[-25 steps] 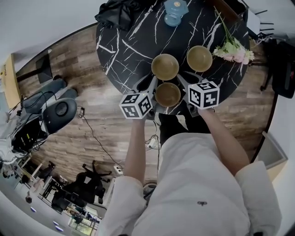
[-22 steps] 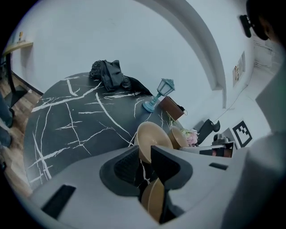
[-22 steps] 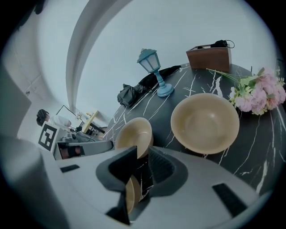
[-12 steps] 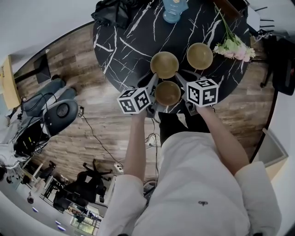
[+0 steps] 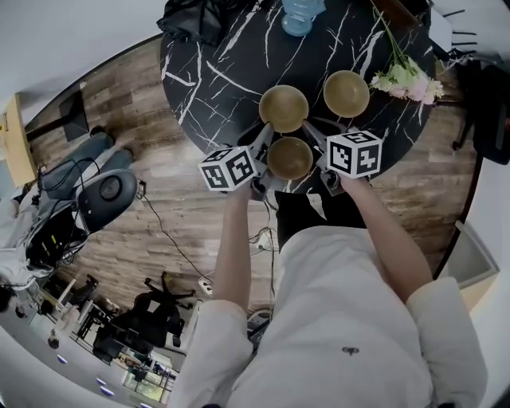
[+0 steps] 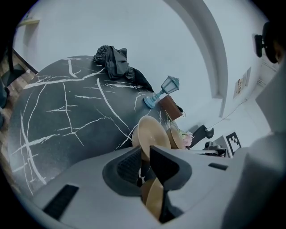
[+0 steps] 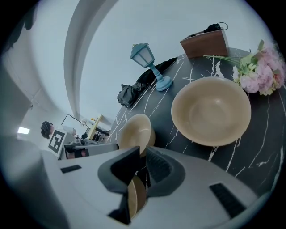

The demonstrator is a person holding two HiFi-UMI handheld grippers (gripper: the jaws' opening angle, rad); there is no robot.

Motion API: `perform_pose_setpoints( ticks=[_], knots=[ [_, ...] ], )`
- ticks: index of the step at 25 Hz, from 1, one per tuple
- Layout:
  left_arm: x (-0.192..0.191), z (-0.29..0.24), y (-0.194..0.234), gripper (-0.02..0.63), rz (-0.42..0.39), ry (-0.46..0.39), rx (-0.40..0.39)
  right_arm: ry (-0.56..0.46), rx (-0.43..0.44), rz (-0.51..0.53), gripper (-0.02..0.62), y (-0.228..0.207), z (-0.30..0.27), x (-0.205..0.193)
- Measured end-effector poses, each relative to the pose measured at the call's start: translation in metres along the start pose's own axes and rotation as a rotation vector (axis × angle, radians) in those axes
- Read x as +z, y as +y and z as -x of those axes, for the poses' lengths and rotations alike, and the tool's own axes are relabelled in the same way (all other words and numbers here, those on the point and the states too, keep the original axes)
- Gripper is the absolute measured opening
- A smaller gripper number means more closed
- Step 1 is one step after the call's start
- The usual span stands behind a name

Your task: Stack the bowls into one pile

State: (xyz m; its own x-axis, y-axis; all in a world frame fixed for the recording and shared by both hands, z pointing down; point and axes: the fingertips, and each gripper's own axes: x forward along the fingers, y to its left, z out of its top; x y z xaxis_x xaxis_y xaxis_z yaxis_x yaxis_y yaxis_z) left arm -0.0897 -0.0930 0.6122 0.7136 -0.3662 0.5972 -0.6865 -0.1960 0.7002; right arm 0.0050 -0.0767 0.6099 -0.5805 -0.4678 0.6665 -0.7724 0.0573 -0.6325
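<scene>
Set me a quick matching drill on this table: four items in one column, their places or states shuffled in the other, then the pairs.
1. nearest tan round bowl
2. right-hand tan round bowl
3. small blue lantern ornament
4. crumpled black cloth

A. heaped at the far-left edge of the table
B. rim pinched by the left gripper and the right gripper
C. beside the pink flowers
D. standing upright at the far edge

Pairs: 1-B, 2-C, 3-D, 4-A
</scene>
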Motion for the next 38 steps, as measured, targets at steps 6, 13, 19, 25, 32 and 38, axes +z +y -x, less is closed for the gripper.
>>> perform_pose_setpoints(
  ticks=[6, 13, 19, 25, 32, 38],
  knots=[
    [0.003, 0.001, -0.001, 0.046, -0.016, -0.003, 0.006, 0.0, 0.008, 0.009, 0.032, -0.001, 0.0, 0.0],
    [0.009, 0.006, -0.01, 0.04, -0.024, -0.026, 0.0, -0.024, 0.042, 0.014, 0.032, 0.003, 0.006, 0.007],
    [0.01, 0.019, -0.022, 0.035, -0.025, -0.061, 0.004, -0.035, 0.084, 0.057, 0.035, 0.017, 0.018, 0.02],
    [0.005, 0.037, -0.035, 0.035, -0.021, -0.101, 0.013, -0.018, 0.125, 0.116, 0.037, 0.032, 0.032, 0.02],
    [-0.015, 0.058, -0.047, 0.035, 0.017, -0.15, 0.035, 0.026, 0.173, 0.181, 0.037, 0.045, 0.049, 0.005],
    [-0.042, 0.072, -0.054, 0.035, 0.049, -0.158, 0.052, 0.081, 0.197, 0.219, 0.038, 0.049, 0.06, -0.016]
  ],
)
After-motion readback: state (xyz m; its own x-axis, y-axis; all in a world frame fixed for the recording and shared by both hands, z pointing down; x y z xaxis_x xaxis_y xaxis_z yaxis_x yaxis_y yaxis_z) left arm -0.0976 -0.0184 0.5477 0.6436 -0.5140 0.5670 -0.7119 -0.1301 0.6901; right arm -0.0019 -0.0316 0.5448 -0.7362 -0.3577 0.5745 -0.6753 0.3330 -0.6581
